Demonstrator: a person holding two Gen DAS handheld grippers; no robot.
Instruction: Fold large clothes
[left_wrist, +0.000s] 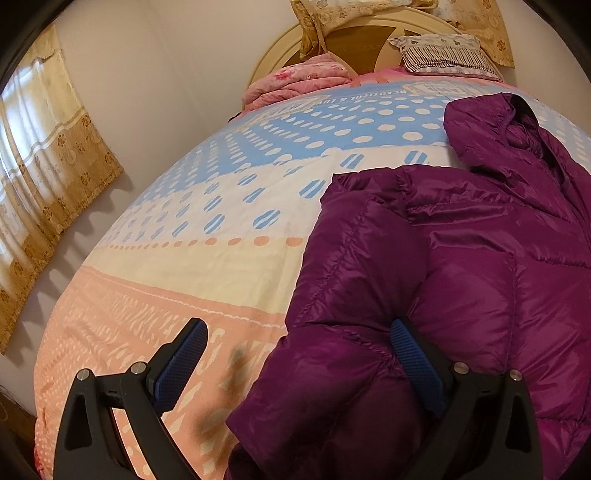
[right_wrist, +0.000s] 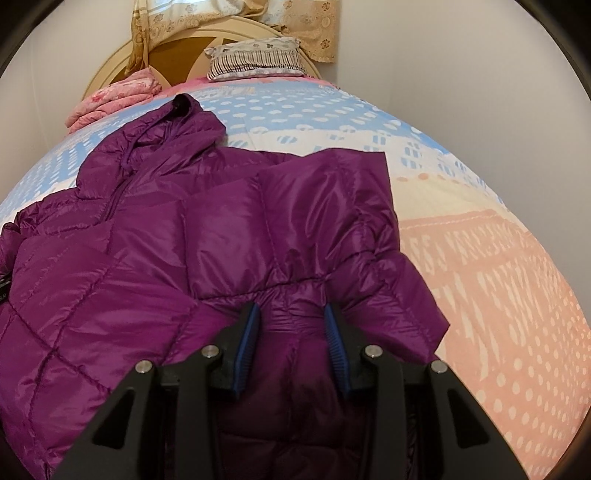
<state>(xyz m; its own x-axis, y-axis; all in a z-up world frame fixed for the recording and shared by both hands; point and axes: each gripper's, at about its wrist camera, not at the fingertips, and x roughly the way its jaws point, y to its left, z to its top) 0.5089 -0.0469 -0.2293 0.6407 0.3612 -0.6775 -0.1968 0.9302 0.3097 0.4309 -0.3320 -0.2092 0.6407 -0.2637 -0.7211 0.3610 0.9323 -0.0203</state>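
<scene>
A shiny purple puffer jacket (left_wrist: 461, 258) (right_wrist: 221, 229) lies spread on the bed, its hood (right_wrist: 177, 125) toward the headboard. In the left wrist view my left gripper (left_wrist: 297, 325) stands wide open. Its right finger rests on the jacket's near left part and its left finger hangs over the bare bedspread. In the right wrist view my right gripper (right_wrist: 291, 321) is closed on a bunched, puckered fold of the jacket near its front edge. Both blue pads (right_wrist: 334, 332) press the fabric. A folded-over panel (right_wrist: 332, 192) of the jacket lies just beyond.
The bedspread (left_wrist: 221, 184) (right_wrist: 480, 258) is pink, cream and blue with dots. A striped pillow (right_wrist: 255, 55) and a folded pink blanket (right_wrist: 114, 92) sit by the round headboard (left_wrist: 369, 33). A gold curtain (left_wrist: 44, 166) hangs on the left wall.
</scene>
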